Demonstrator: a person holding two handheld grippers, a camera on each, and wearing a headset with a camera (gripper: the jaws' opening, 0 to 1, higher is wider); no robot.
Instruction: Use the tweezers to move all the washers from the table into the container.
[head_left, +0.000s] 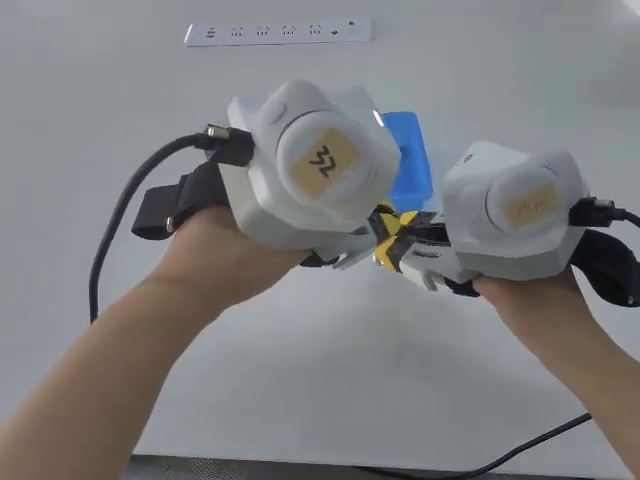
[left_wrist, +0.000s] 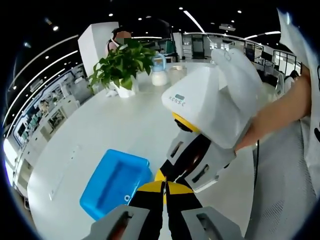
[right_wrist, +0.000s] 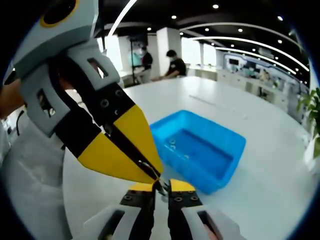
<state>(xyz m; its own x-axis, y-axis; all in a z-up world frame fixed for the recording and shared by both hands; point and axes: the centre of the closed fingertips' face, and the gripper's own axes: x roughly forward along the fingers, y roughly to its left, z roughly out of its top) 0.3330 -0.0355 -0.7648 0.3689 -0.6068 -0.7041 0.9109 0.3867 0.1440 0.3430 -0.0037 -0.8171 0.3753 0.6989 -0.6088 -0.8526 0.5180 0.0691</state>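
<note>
Left claw (left_wrist: 165, 186) clamps the tweezers (right_wrist: 132, 154), long axis pointing into the right claw (right_wrist: 161, 192), pinched narrow on their tip. The blue container (right_wrist: 200, 150) waits just beyond, washers (right_wrist: 172, 145) inside.

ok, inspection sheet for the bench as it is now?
surface: white table, matte.
job's things: blue container beyond the tools, a few washers inside; small metal piece where the tool tips meet, possibly tweezers, too small to tell.
clutter: power strip at the far edge.
grippers: left tool and right tool tip to tip, jaws together on both; which holds the metal piece is unclear.
cables: black cable from a gripper body; a second cable at the near edge.
surroundings: potted plant, open office, people far off.
</note>
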